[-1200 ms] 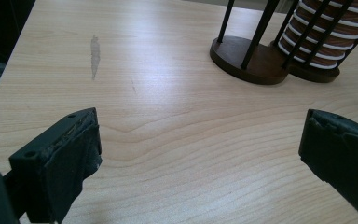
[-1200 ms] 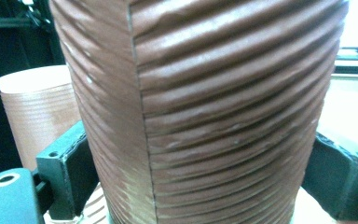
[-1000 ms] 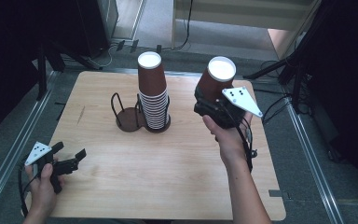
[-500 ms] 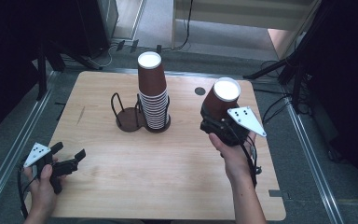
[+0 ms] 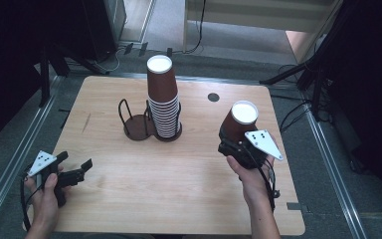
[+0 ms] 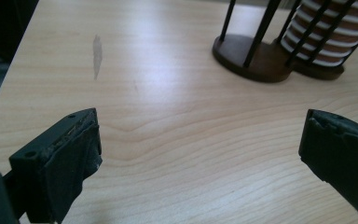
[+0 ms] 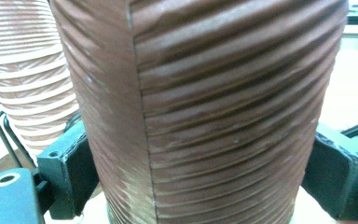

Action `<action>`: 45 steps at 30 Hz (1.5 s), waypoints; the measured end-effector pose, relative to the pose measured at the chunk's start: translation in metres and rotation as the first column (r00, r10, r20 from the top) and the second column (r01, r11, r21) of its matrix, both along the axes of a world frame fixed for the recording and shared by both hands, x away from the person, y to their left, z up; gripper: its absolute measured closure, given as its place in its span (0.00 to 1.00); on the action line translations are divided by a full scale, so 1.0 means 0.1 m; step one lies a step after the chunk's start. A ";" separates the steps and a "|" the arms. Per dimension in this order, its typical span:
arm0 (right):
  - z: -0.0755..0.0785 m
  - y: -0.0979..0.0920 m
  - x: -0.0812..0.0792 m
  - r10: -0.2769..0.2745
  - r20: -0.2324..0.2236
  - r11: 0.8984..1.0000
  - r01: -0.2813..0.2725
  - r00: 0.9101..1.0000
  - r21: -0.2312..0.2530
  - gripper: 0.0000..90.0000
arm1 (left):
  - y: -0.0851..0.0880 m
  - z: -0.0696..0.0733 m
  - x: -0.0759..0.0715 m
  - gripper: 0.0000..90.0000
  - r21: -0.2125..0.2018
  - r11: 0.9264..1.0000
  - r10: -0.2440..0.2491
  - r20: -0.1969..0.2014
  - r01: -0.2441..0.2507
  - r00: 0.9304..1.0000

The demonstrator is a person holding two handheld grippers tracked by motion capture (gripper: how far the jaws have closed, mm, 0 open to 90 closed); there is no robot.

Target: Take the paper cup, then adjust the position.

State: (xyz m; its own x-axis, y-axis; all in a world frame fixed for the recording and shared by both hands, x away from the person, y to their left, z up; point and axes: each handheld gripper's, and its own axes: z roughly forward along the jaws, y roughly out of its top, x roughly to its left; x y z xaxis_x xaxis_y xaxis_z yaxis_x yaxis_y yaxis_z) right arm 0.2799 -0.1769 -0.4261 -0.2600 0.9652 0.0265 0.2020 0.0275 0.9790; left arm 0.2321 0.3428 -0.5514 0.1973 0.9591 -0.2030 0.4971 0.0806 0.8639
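- R gripper (image 5: 236, 144): jaws clamped on ribbed brown paper cup (image 5: 238, 124), upside down, tilted
- L gripper (image 5: 74, 172): jaws wide open, nothing between, near table's (image 5: 189, 169) left-front corner
- cup stack (image 5: 162, 102) in wire holder (image 5: 139, 122), mid-table

I work at a light wooden table (image 5: 129, 199) with rounded corners, its grain running side to side. A small dark round hole (image 5: 213, 97) sits near the table's far edge. A faint grey smudge (image 6: 97, 49) marks the wood toward its left side. Metal rails (image 5: 10, 164) run along the floor on either side of the table. Beyond the table's far edge the floor (image 5: 169, 30) is grey, with black cables (image 5: 199, 30) trailing across it and dark stand legs (image 5: 303, 74) nearby. Dark curtains (image 5: 10, 74) flank the table; light falls from beyond its far edge.
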 end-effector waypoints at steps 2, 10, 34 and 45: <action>-0.03 -0.02 -0.02 -0.004 0.002 1.000 0.004 1.000 -0.004 0.11 | 0.01 0.00 0.00 0.00 -0.034 0.999 0.014 -0.005 -0.014 1.000; -0.17 -0.09 -0.03 -0.021 -0.015 1.000 0.021 1.000 -0.011 0.11 | -0.13 0.22 -0.03 0.00 -0.018 0.999 -0.037 0.008 0.037 0.999; -0.29 0.06 -0.04 0.005 -0.034 0.999 -0.006 0.999 -0.042 0.11 | -1.26 0.83 0.34 0.00 -0.025 0.934 -0.351 0.094 0.355 0.931; -0.42 0.30 -0.05 0.054 -0.045 0.992 -0.058 0.998 -0.108 0.11 | -1.41 1.00 0.33 0.00 -0.056 0.901 -0.420 0.137 0.431 0.897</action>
